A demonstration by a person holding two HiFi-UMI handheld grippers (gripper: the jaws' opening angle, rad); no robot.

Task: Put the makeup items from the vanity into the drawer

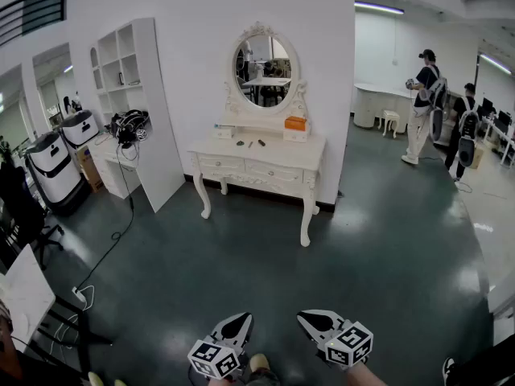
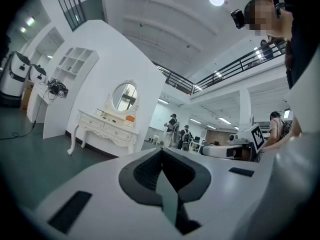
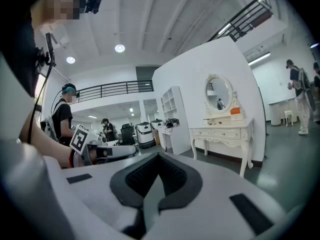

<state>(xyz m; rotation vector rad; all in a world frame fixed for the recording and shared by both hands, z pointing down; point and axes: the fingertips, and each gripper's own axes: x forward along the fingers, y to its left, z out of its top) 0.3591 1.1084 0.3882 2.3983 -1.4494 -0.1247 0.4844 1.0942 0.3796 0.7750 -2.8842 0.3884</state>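
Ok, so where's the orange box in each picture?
Head view: box at top centre, on the vanity, below and right of the mirror.
Left gripper view: box left of centre, small and far off.
Right gripper view: box at the right, mid-height.
Shared landmark: the oval mirror, just above it in all three.

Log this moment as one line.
left tool: shut, empty; right tool: shut, empty; vanity: far ahead, drawers closed; makeup items: on vanity top
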